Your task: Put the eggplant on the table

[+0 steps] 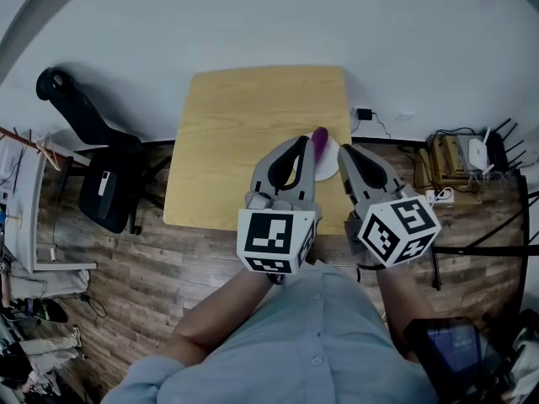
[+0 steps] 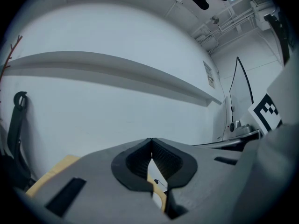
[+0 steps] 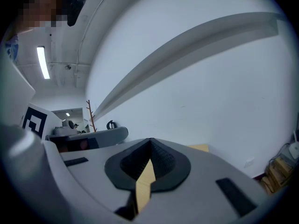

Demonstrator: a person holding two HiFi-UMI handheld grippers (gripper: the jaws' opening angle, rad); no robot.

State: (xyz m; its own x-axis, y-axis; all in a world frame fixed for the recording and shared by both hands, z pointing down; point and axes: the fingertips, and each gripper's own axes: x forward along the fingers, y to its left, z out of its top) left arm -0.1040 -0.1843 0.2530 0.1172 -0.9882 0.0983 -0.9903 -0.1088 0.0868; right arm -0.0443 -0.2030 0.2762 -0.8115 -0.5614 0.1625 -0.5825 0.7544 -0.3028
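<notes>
Eggplant [image 1: 320,135] and plate [image 1: 329,166] partly behind the left gripper [image 1: 301,142].

Chair: black office chair [image 1: 105,175], left of the head view, standing on the floor.
Floor: dark wood planks [image 1: 126,284], lower left.
Wall: pale wall [image 1: 269,15] along the top; a long ledge [image 2: 117,71] crosses it.
Router: white router [image 1: 478,151] with antennas, right edge, among cables.
Plug: black plug [image 1: 364,114], corded, upper right of centre.
Light: lit strip light [image 3: 43,62], upper left of the right gripper view.

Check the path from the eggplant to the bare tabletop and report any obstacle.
Nothing visible stands in the way. The eggplant lies on a white plate at the right edge of the table, with open wood to its left.
</notes>
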